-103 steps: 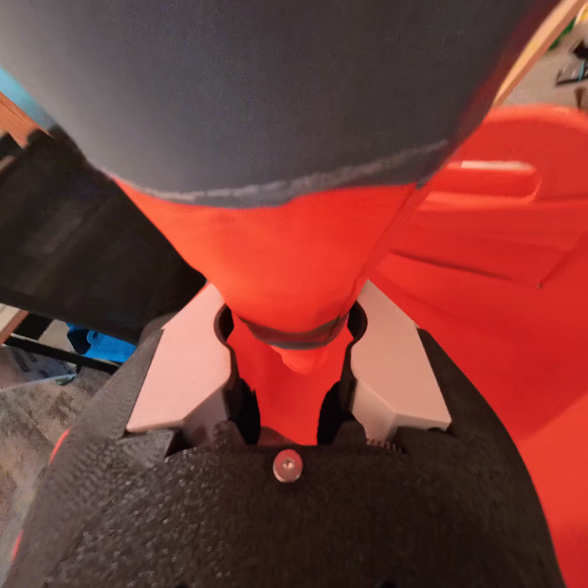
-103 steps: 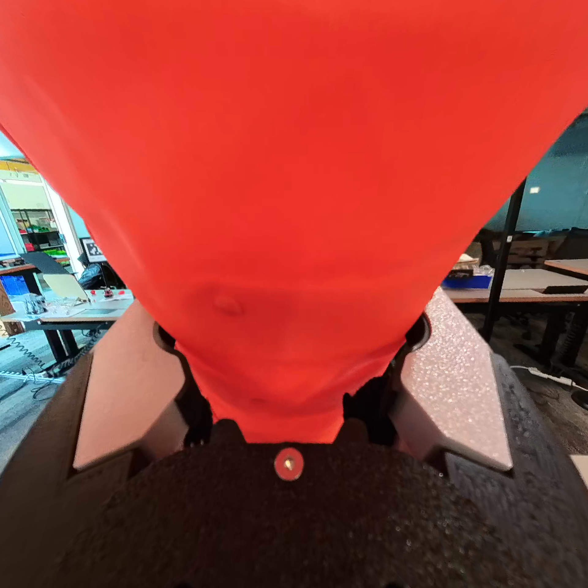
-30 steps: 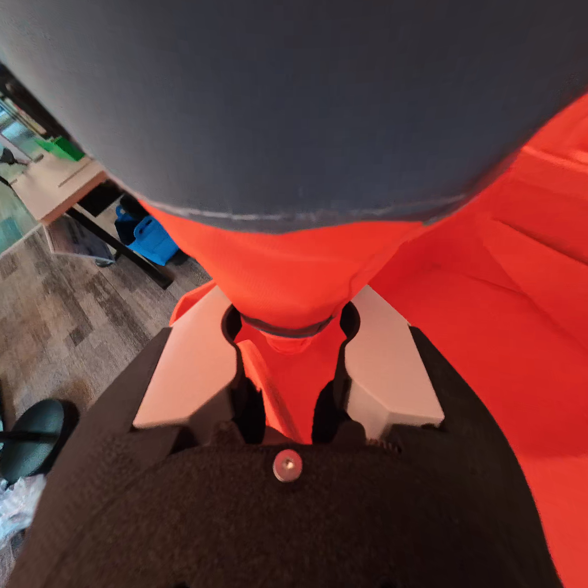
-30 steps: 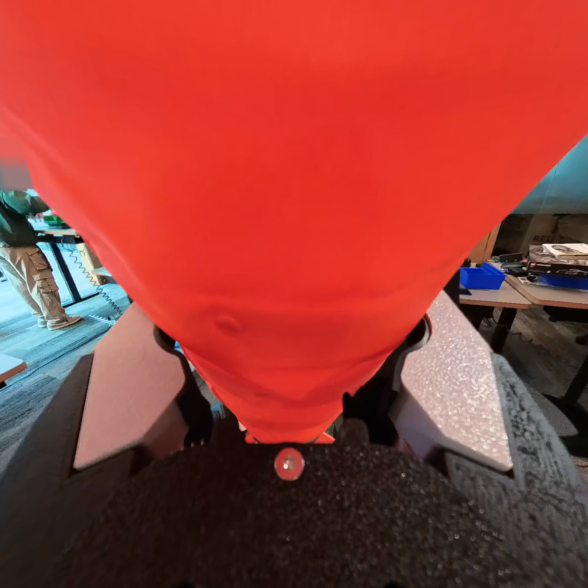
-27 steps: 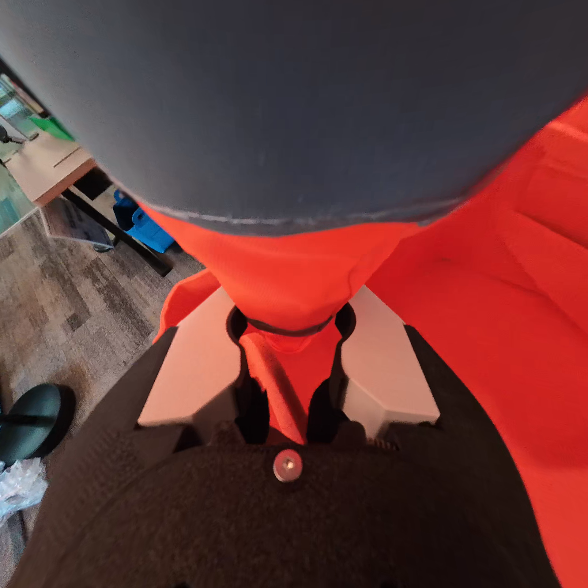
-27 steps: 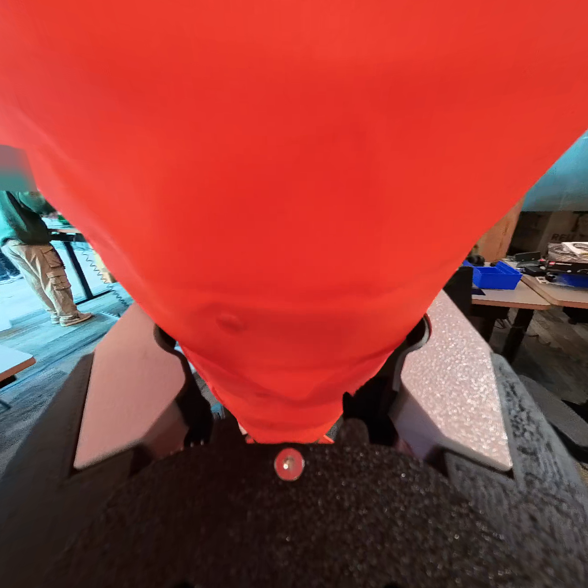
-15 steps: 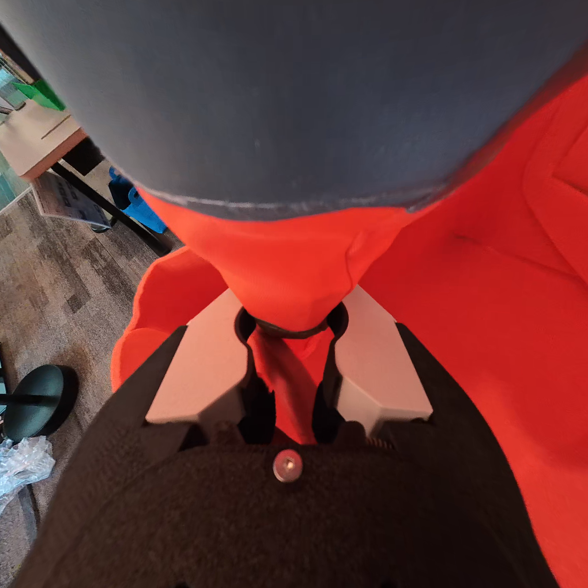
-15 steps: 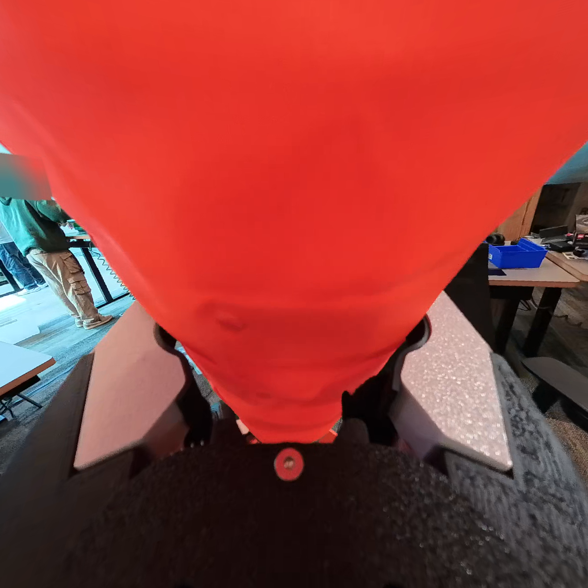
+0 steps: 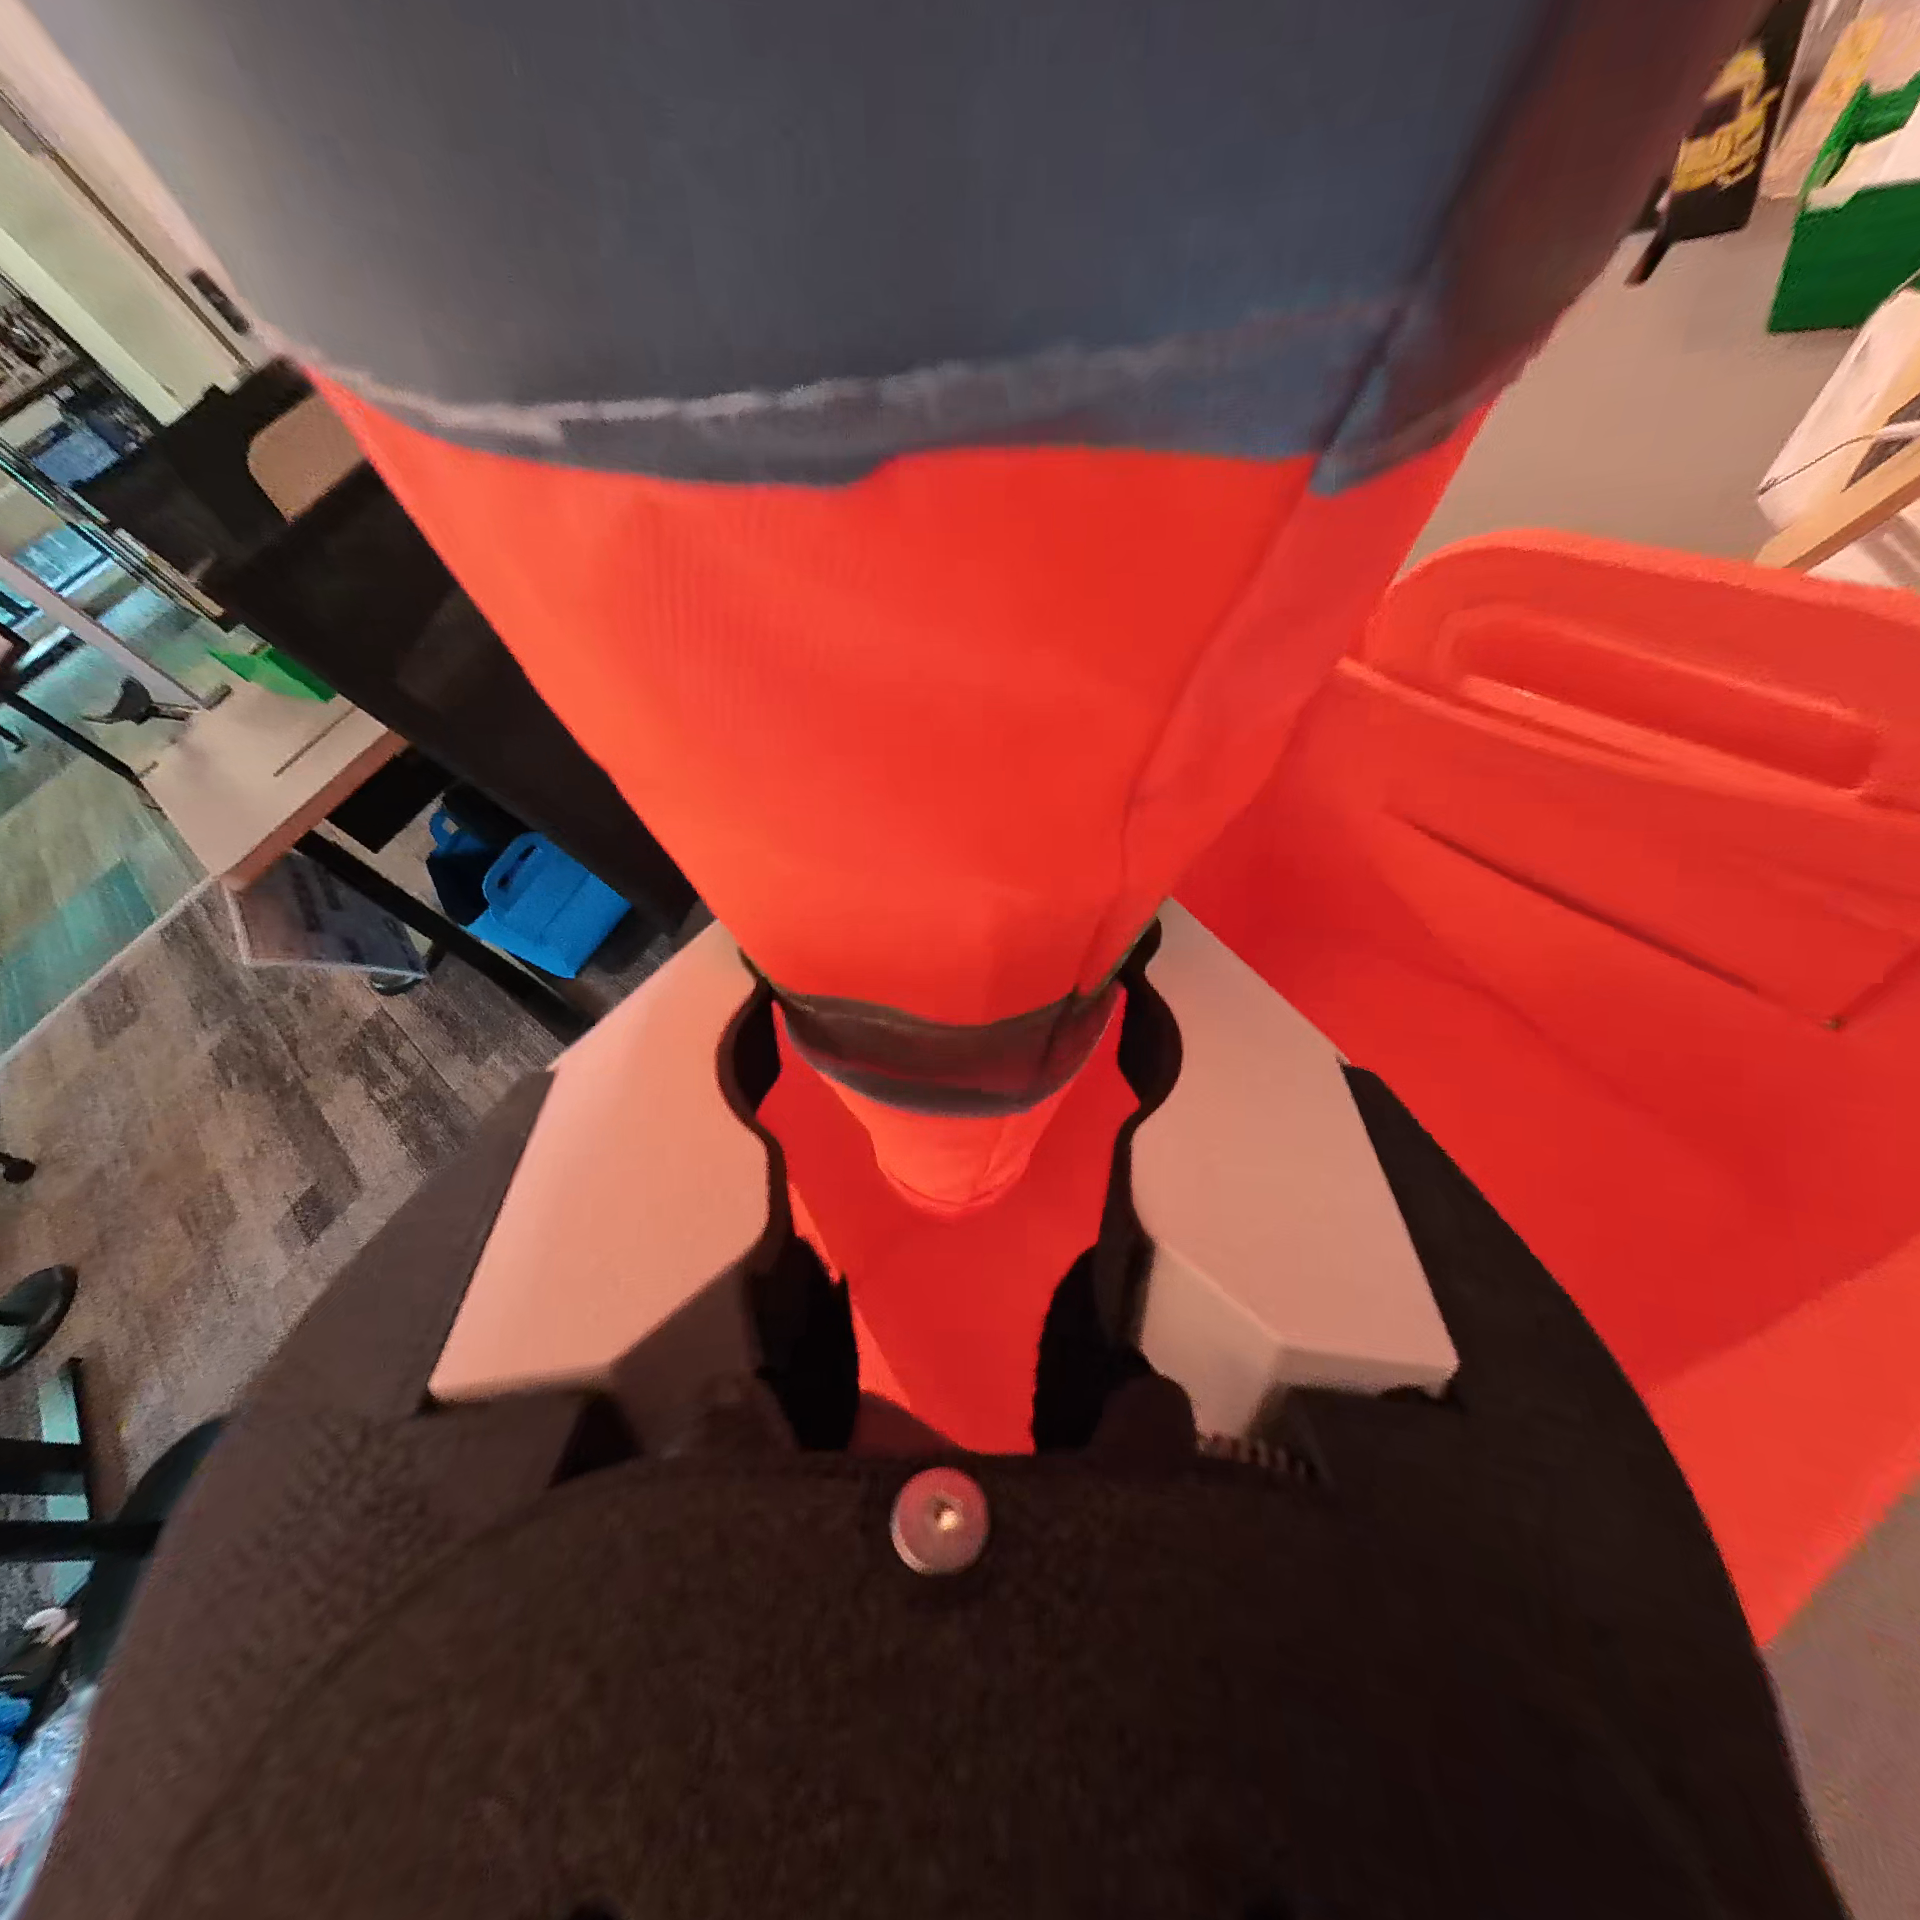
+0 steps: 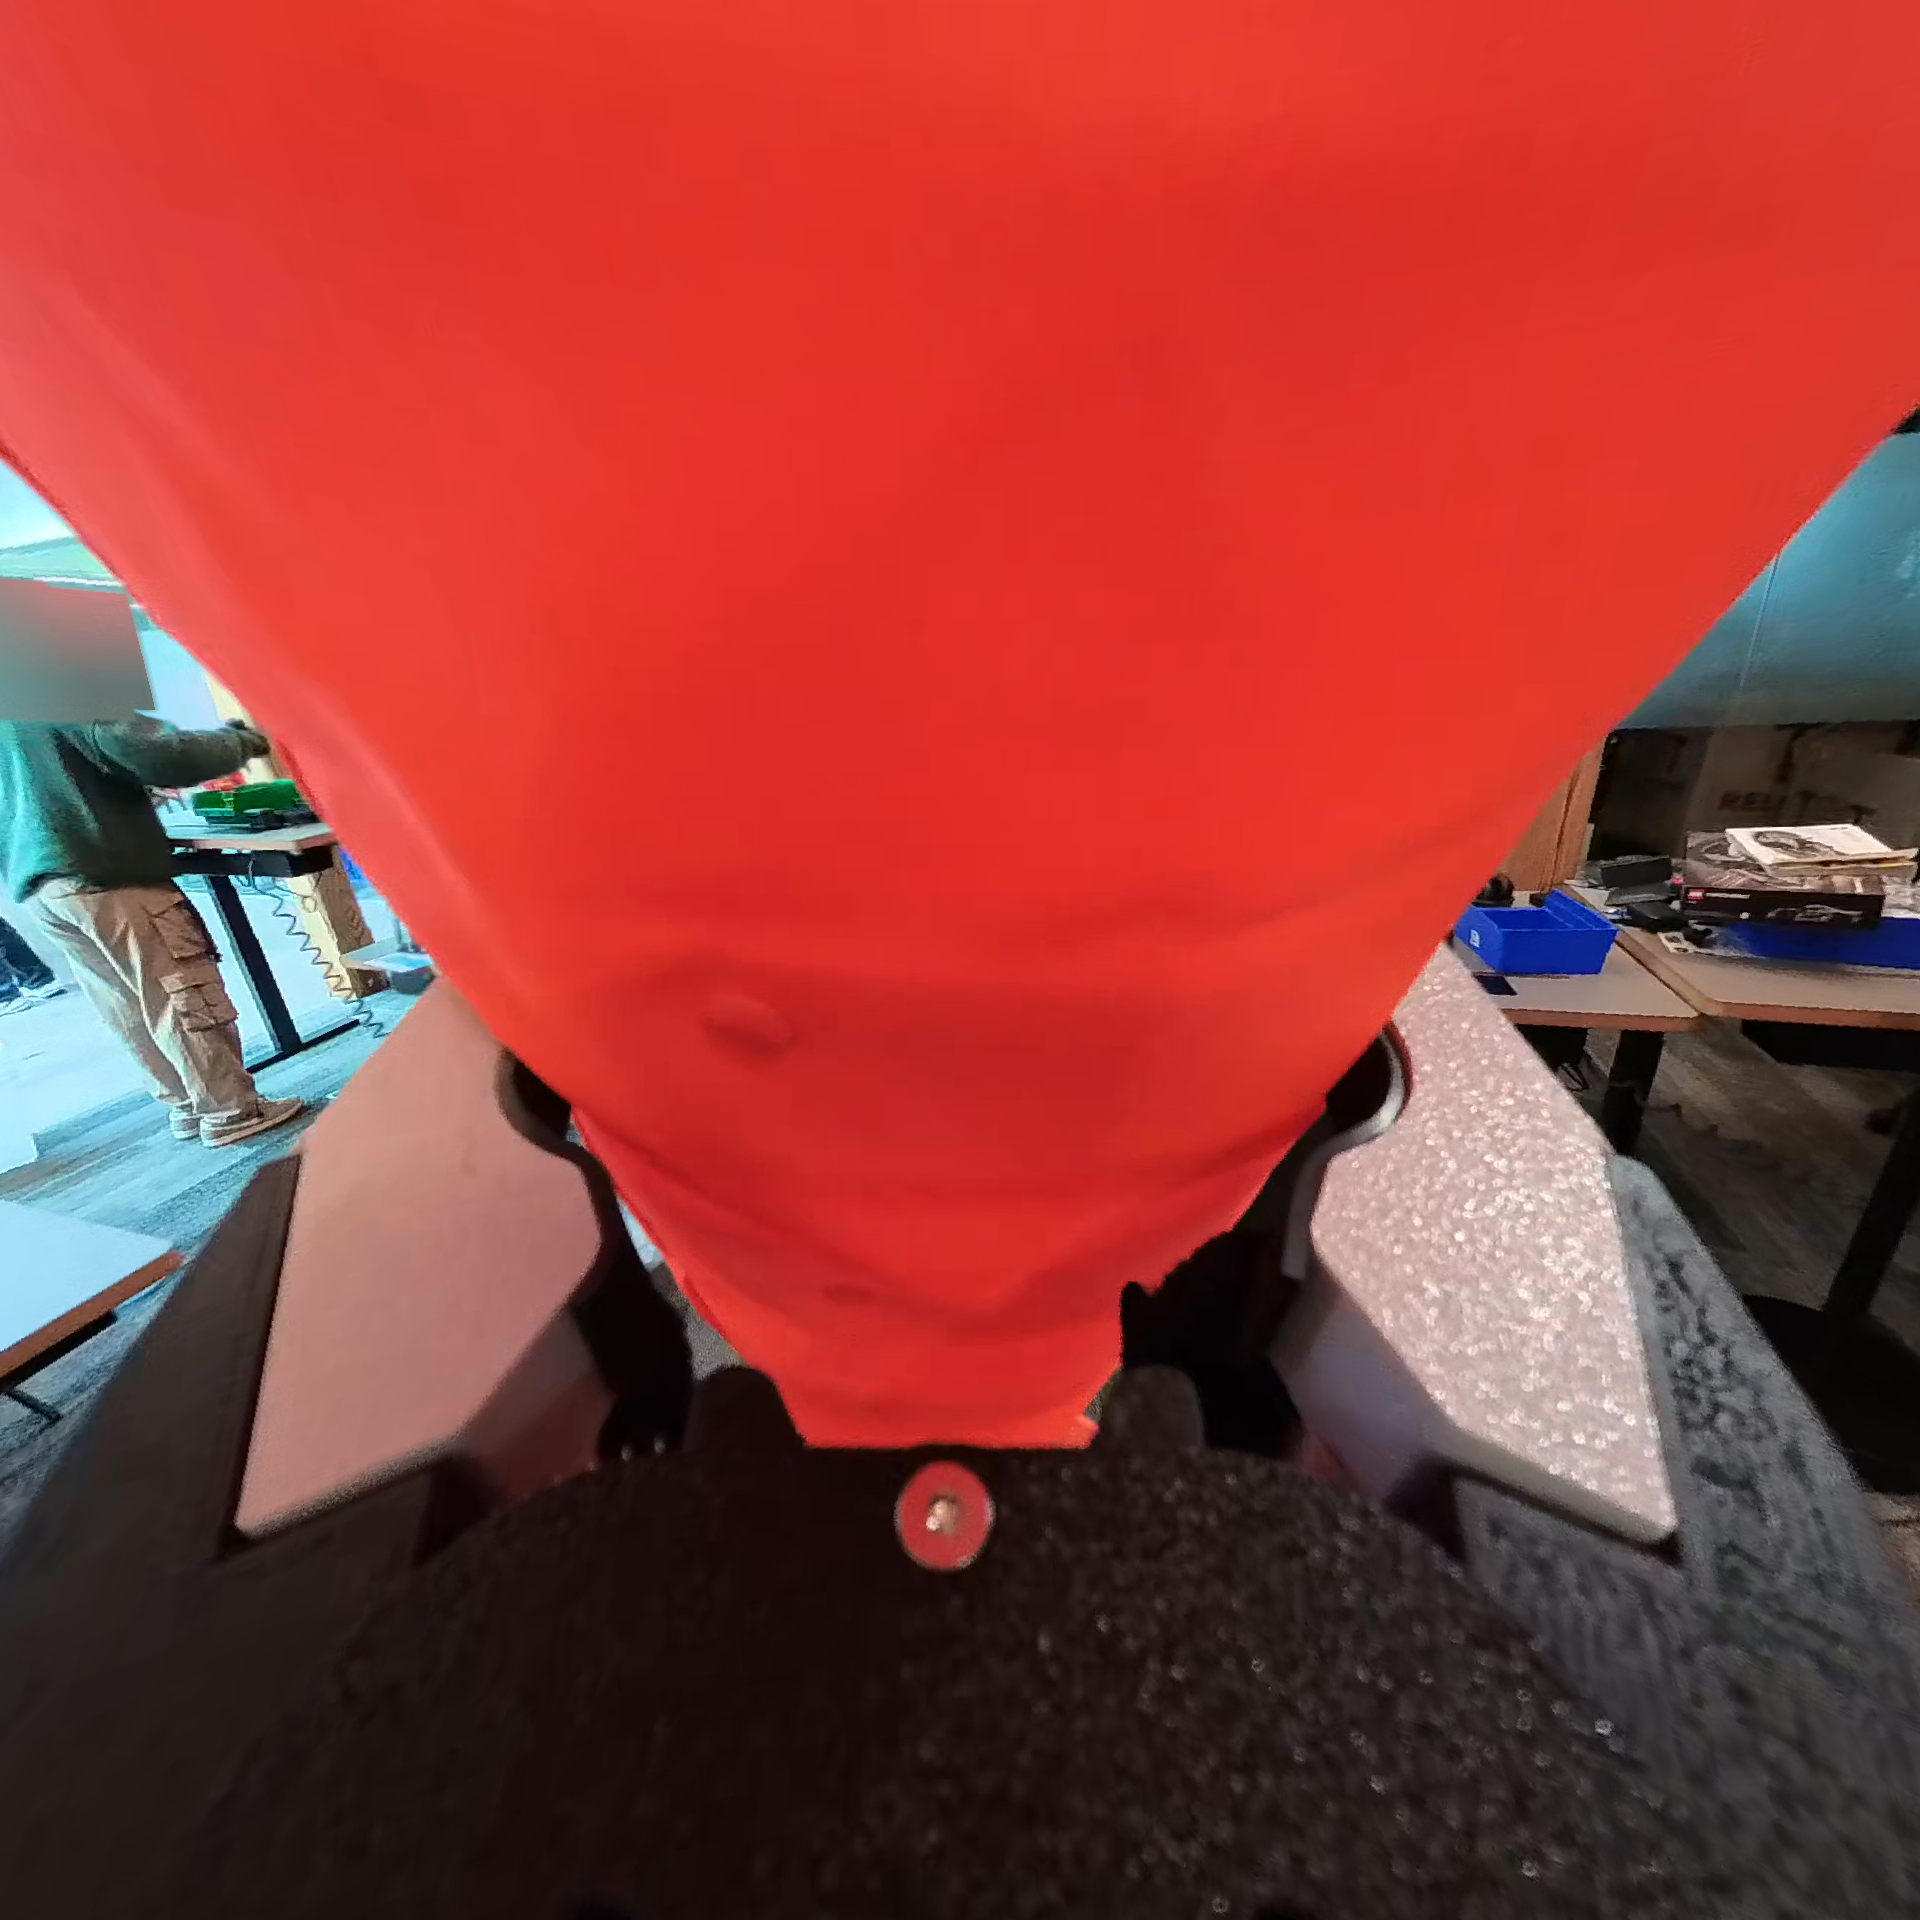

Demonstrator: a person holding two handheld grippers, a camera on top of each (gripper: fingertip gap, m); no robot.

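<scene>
An orange garment with grey trim hangs in the air between both grippers. In the left wrist view my left gripper is shut on a bunched part of the orange garment, pinched at a narrow grey band; a wide grey panel fills the top. More of the garment, with a collar or pocket fold, spreads to the right. In the right wrist view my right gripper is shut on the orange garment, which covers most of the view and hides the fingertips.
Grey patterned carpet lies below. A desk with a blue bin under it stands at the left. In the right wrist view a person stands at the left by a desk, and tables with blue bins and boxes stand at the right. Across from one pair of fingers to the other is roughly 40 centimetres. The collar or pocket fold lies some 25 centimetres from my left tips, 50 centimetres from my right tips.
My left gripper has swung up and around with the garment: the floor dropped out of centre, and the fold on the right came back into view. My right gripper turned slightly, still gripping.
</scene>
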